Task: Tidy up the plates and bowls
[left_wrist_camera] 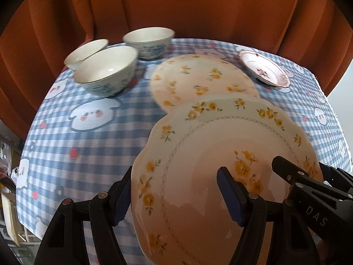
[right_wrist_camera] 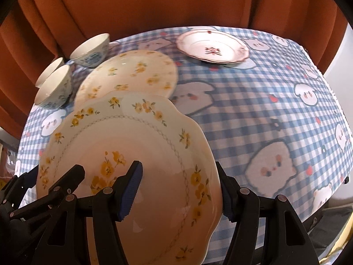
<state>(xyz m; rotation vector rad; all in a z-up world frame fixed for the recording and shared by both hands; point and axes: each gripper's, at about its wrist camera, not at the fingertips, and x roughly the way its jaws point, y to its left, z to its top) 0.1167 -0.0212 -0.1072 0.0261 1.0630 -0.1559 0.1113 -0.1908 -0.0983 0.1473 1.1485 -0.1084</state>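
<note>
A cream scalloped plate with yellow flowers (left_wrist_camera: pixel 198 154) is held above the table by both grippers. My left gripper (left_wrist_camera: pixel 174 194) is shut on its left rim, one finger under, one on top. My right gripper (right_wrist_camera: pixel 181 187) is shut on its right rim (right_wrist_camera: pixel 207 154). The right gripper's tip shows in the left wrist view (left_wrist_camera: pixel 284 165). A second yellow-flowered plate (left_wrist_camera: pixel 198 77) lies on the cloth just beyond, also in the right wrist view (right_wrist_camera: pixel 132 75). Three blue-patterned bowls (left_wrist_camera: pixel 108 68) stand at the back left. A small pink-rimmed plate (left_wrist_camera: pixel 264 68) sits at the back right.
The round table has a blue checked cloth (right_wrist_camera: pixel 253 110) with cartoon figures. An orange curtain (left_wrist_camera: pixel 176 6) hangs close behind it. The table's edge drops off at the right (right_wrist_camera: pixel 339 114) and left.
</note>
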